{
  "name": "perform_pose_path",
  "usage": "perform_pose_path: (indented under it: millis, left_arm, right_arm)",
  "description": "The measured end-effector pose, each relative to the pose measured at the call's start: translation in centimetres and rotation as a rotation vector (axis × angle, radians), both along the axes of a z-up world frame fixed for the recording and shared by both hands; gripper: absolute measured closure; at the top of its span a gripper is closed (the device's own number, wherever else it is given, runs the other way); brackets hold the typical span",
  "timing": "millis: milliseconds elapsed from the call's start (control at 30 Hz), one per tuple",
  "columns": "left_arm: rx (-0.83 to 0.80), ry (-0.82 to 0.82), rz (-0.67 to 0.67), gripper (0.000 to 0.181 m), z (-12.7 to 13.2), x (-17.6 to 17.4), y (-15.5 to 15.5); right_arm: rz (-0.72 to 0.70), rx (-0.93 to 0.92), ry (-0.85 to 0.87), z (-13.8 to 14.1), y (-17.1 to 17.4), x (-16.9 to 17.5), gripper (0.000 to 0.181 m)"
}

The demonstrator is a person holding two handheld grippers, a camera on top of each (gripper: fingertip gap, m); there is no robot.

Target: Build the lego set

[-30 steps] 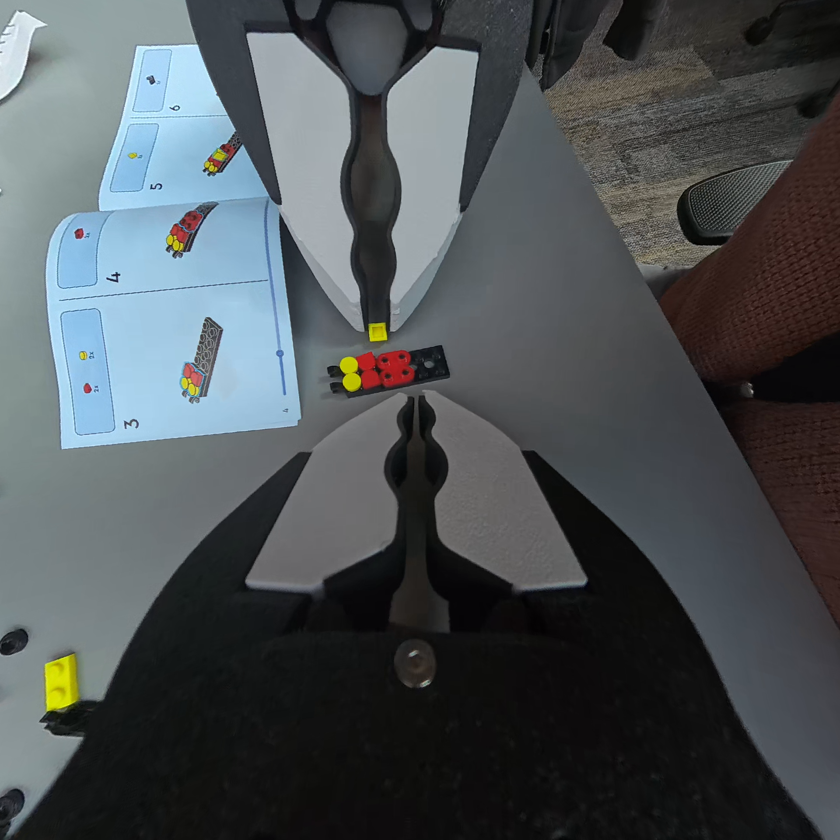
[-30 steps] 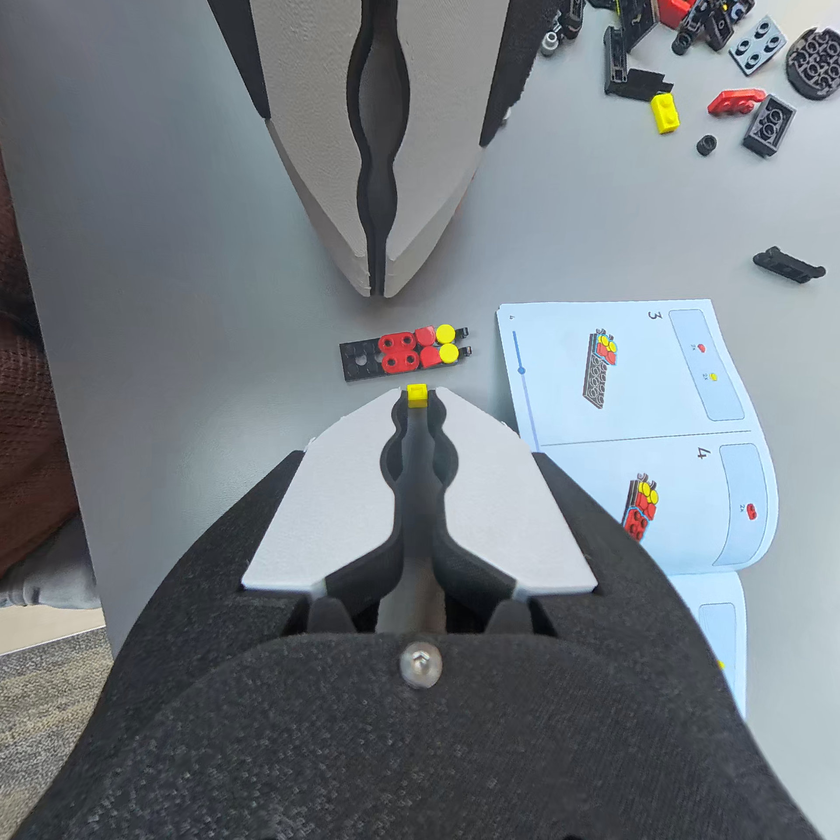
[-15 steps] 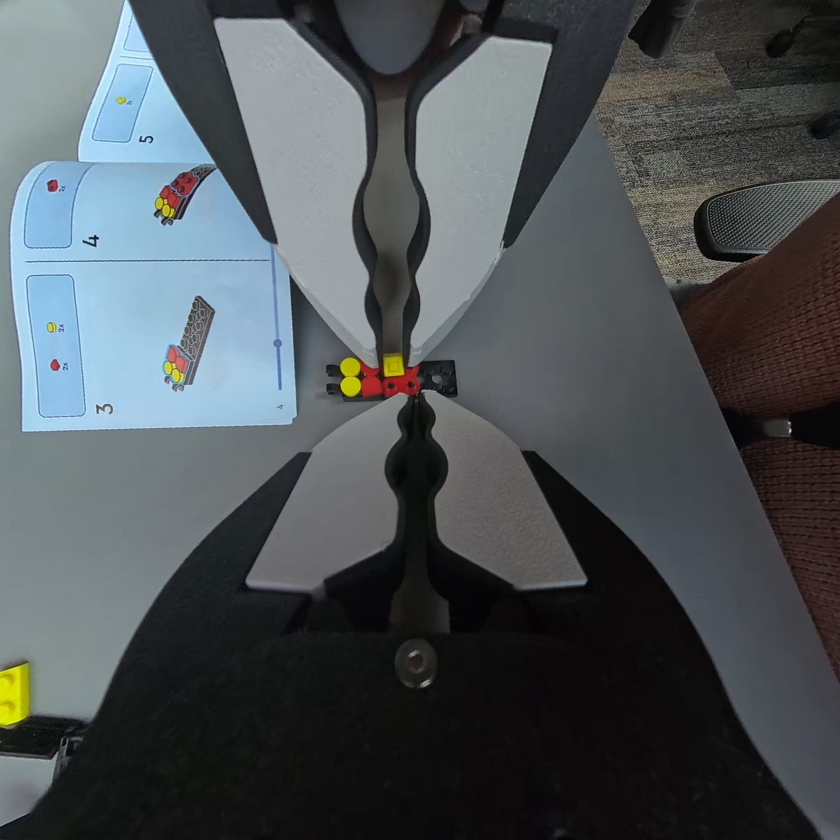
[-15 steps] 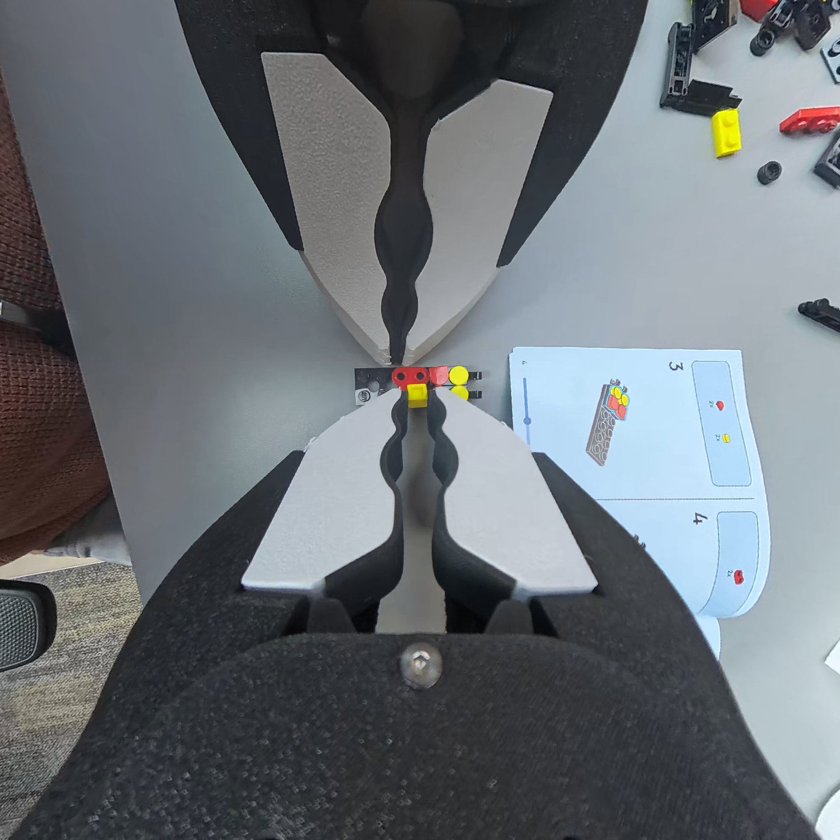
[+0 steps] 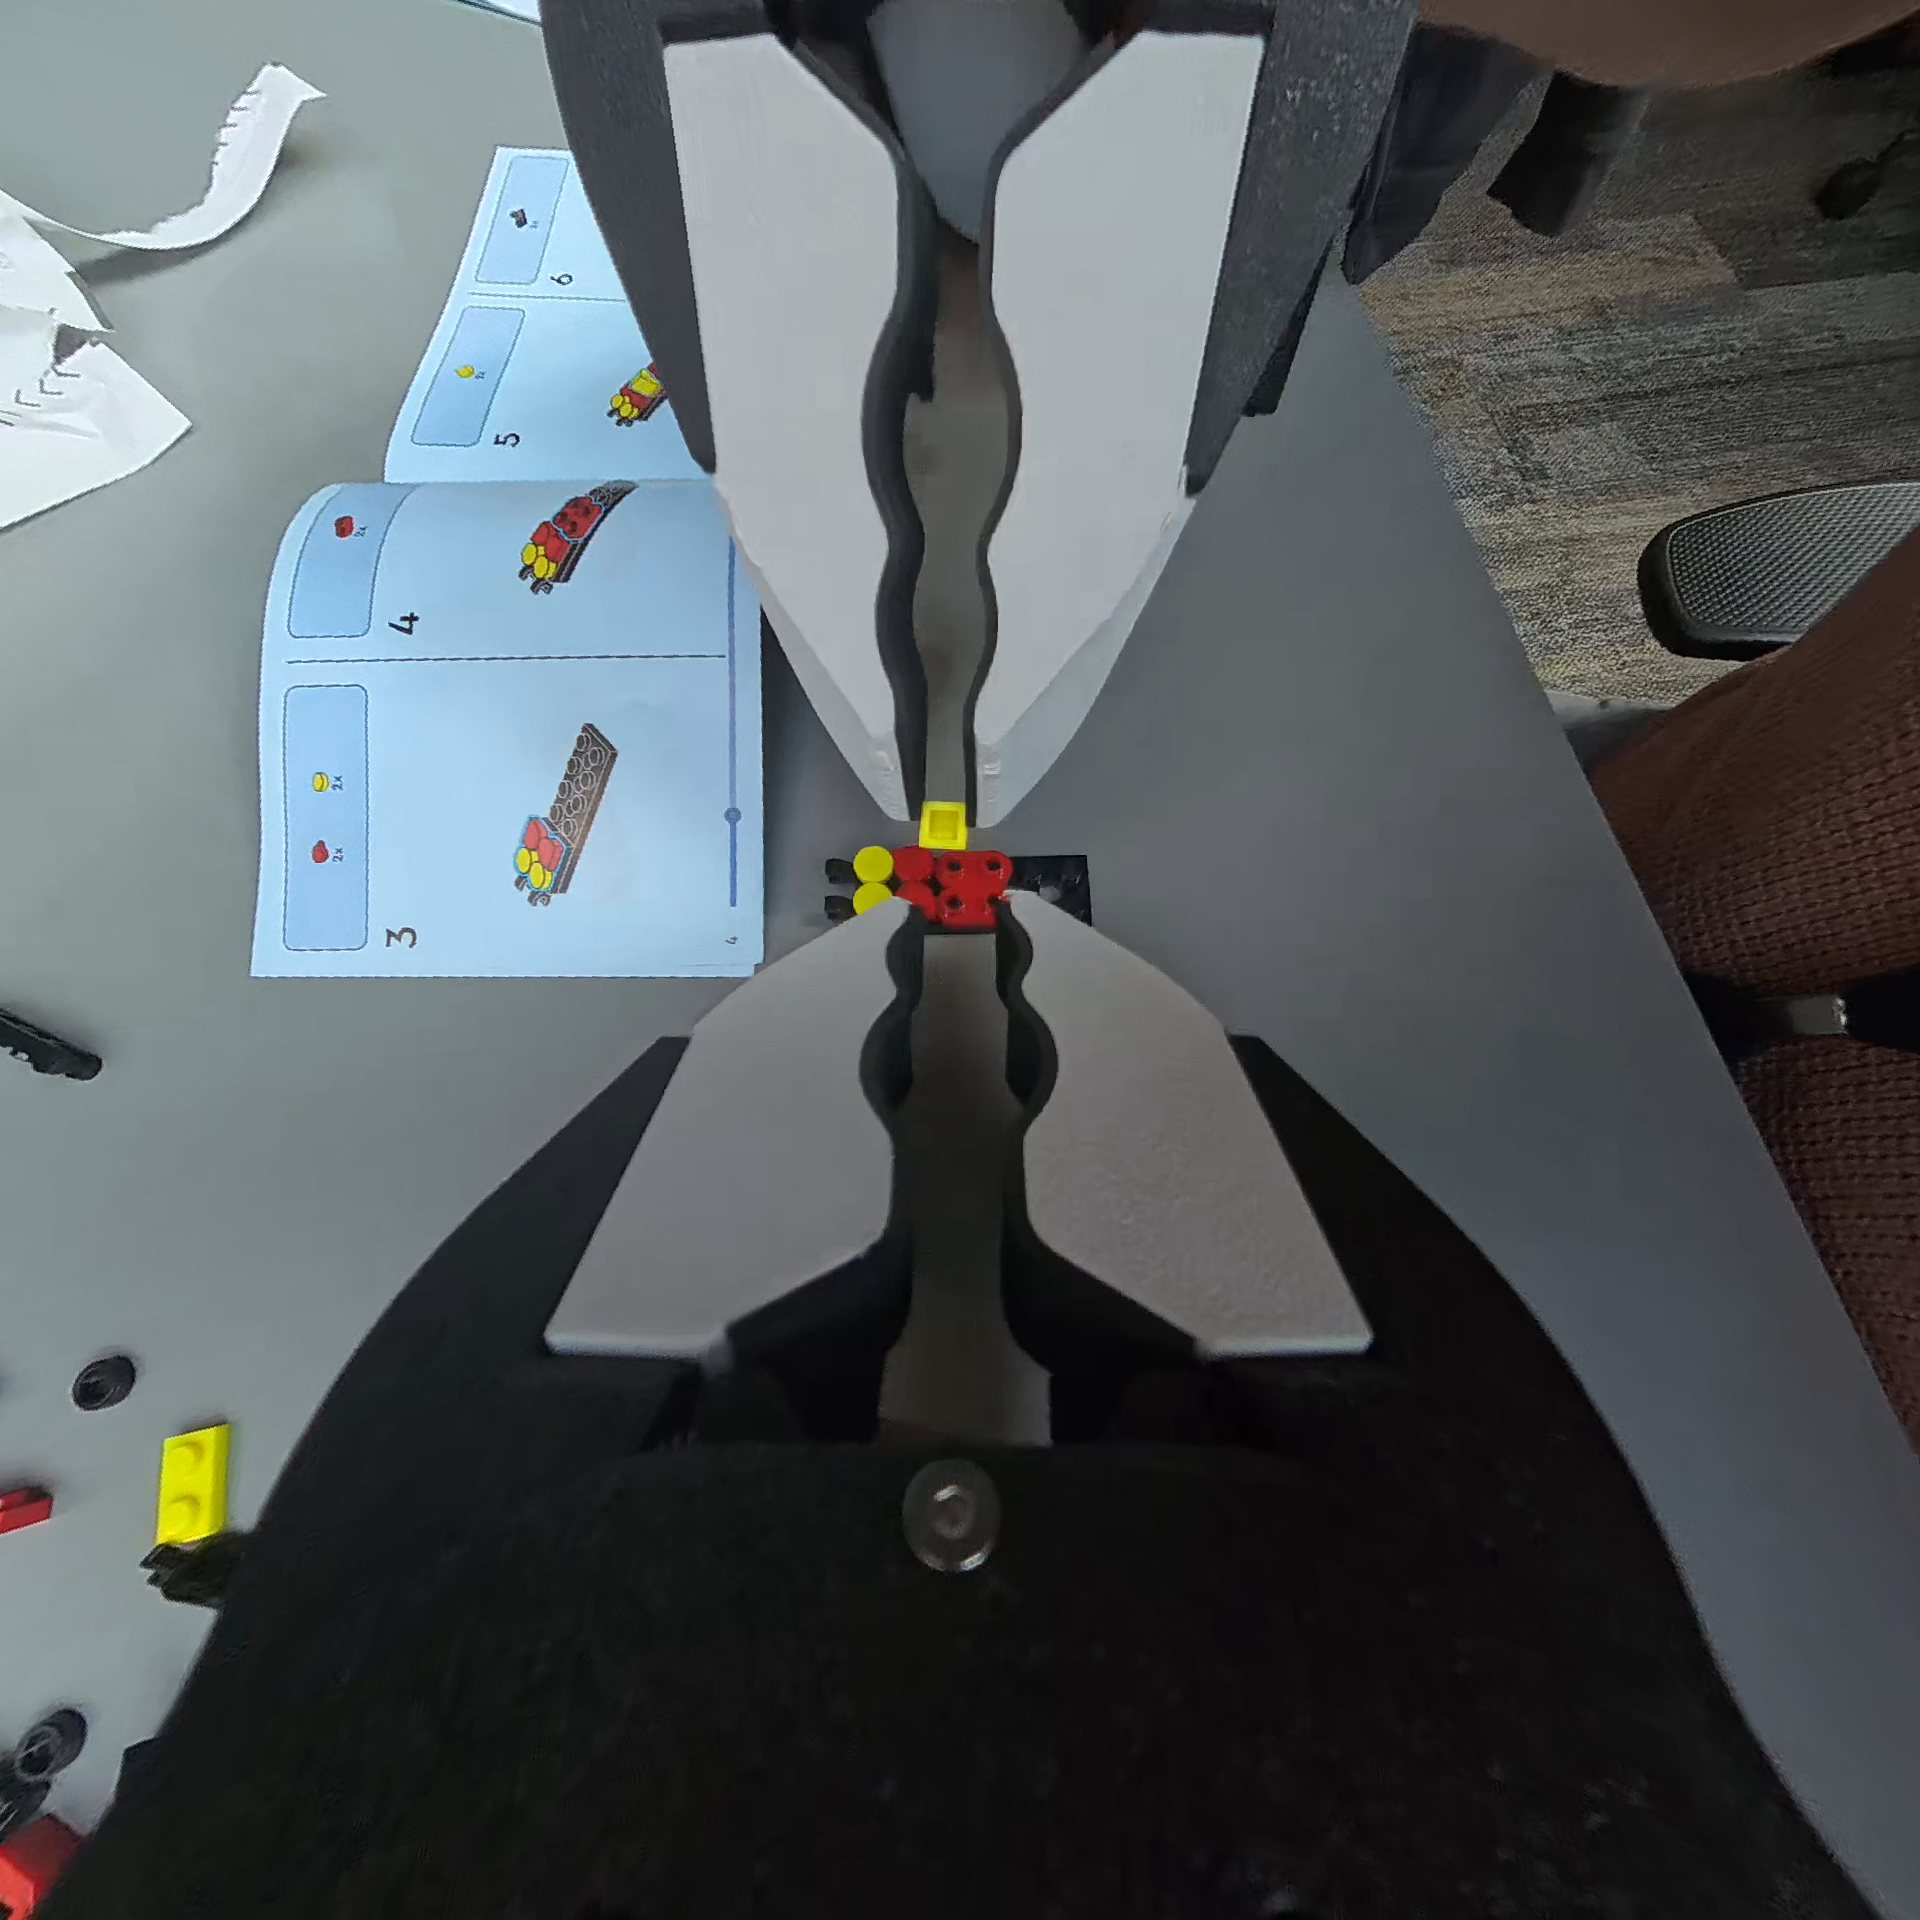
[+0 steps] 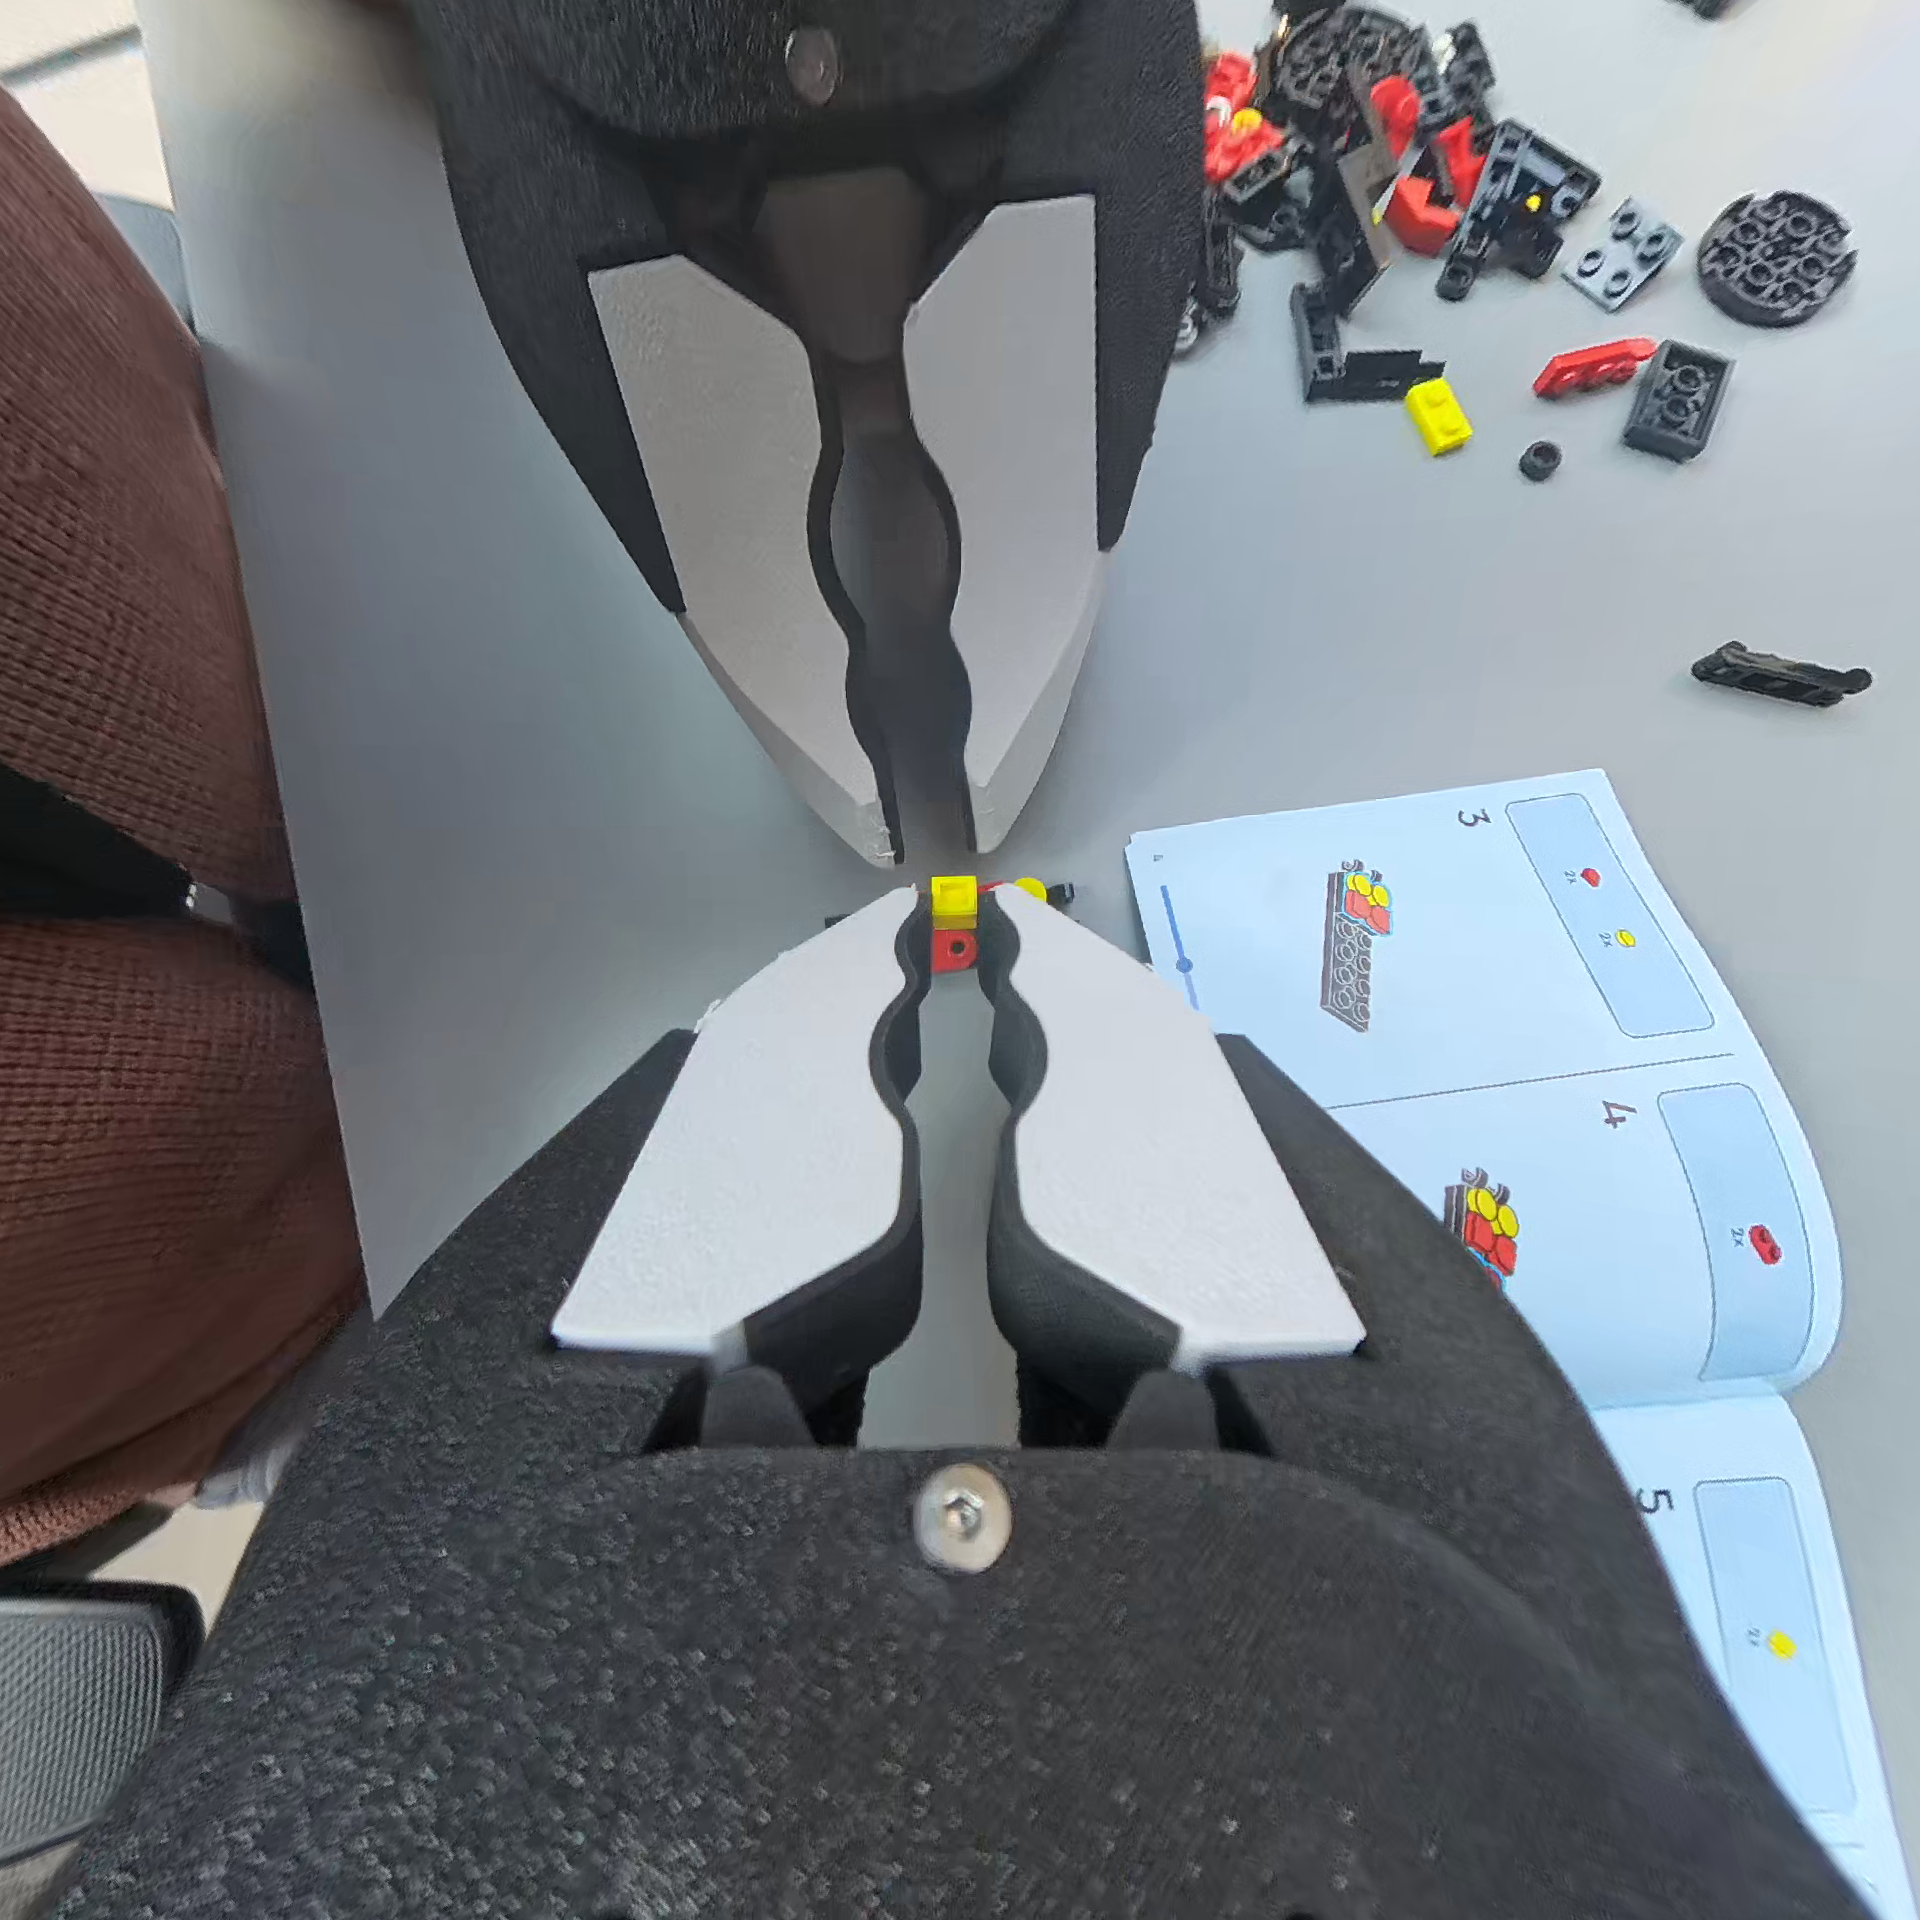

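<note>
A black plate (image 5: 1060,878) lies on the grey table with red bricks (image 5: 966,883) and two yellow round tiles (image 5: 871,878) on it. My right gripper (image 6: 954,904) is shut on a small yellow brick (image 6: 954,899) and holds it over the red bricks; I cannot tell whether it touches them. It comes from the far side in the left wrist view (image 5: 945,800). My left gripper (image 5: 951,914) stands at the plate's near edge, with its jaws a little apart to either side of the red bricks. It shows opposite in the right wrist view (image 6: 930,847).
An open instruction booklet (image 5: 509,727) lies beside the plate. A pile of loose pieces (image 6: 1455,208), a yellow plate (image 6: 1439,418) and a black bar (image 6: 1782,675) lie farther off. Torn white paper (image 5: 83,416) lies at the far left. A person's leg (image 5: 1818,831) is at the table edge.
My left jaws were fully shut and now stand a little apart. The right gripper brought the yellow brick in over the red bricks. Both views now show more of the table.
</note>
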State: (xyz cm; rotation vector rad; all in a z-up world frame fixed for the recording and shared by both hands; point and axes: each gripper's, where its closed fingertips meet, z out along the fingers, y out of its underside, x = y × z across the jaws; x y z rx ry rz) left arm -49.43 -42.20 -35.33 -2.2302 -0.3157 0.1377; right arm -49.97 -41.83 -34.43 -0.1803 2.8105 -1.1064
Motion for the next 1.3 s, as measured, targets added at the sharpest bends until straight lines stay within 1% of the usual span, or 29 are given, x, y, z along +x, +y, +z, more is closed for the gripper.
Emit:
perform_pose_path:
  millis: [33,133,200,300,467,533,600,667,800,833,867,933,1000,1067,1233,1300]
  left_arm:
    - [0.007,0.011,0.003,0.167,0.1,0.0,0.1]
    - [0.049,0.046,0.025,0.167,0.8,-0.4,0.1]
    - [0.063,0.056,0.023,0.167,1.2,-0.4,0.1]
    - [0.079,0.063,0.011,0.168,1.6,-0.3,0.3]
    - [0.077,0.041,-0.008,0.169,1.3,0.1,0.6]
    - [0.081,0.032,-0.019,0.173,1.2,0.3,0.6]
    - [0.086,0.034,-0.025,0.173,1.3,0.4,0.7]
    - [0.097,0.032,-0.023,0.173,1.4,0.3,0.7]
    - [0.12,0.011,-0.005,0.174,1.5,0.2,0.4]
    - [0.141,-0.024,0.006,0.173,1.6,0.2,0.4]
    - [0.185,-0.094,0.022,0.173,1.9,0.3,0.4]
    - [0.329,-0.289,0.056,0.174,3.1,0.5,0.4]
    - [0.447,-0.397,0.111,0.174,4.2,-0.4,-0.2]
    - [0.535,-0.482,0.123,0.174,5.3,-0.7,-0.6]
    - [0.563,-0.581,0.068,0.174,6.3,0.2,-0.5]
    - [0.566,-0.596,0.069,0.174,6.3,0.3,-0.6]
  right_arm:
    - [-0.011,-0.047,-0.032,0.5,-0.2,0.2,0.174]
    - [-0.063,-0.139,-0.099,1.4,-0.4,0.1,0.174]
    - [-0.084,-0.136,-0.099,1.1,-0.2,-0.1,0.174]
    - [-0.066,-0.134,-0.105,1.0,-0.3,0.4,0.174]
    - [-0.023,-0.098,-0.08,0.7,-0.3,0.9,0.174]
    - [-0.011,-0.092,-0.067,0.7,-0.3,0.9,0.174]
    - [-0.001,-0.083,-0.066,0.7,-0.2,1.0,0.174]
    - [-0.009,-0.073,-0.049,0.6,-0.1,0.8,0.17]
    - [-0.049,-0.092,-0.044,0.8,0.3,0.1,0.171]
    - [-0.062,-0.108,-0.022,1.0,0.3,-0.1,0.171]
    - [-0.063,-0.15,0.034,1.4,0.2,-0.3,0.172]
    - [-0.027,-0.257,0.167,2.8,0.0,0.3,0.176]
    - [-0.033,-0.297,0.247,3.4,0.0,0.4,0.175]
    - [-0.006,-0.369,0.366,4.2,-0.2,0.7,0.176]
    - [0.032,-0.425,0.685,4.9,-1.0,0.3,0.175]
    - [0.037,-0.429,0.714,5.1,-1.2,0.3,0.174]
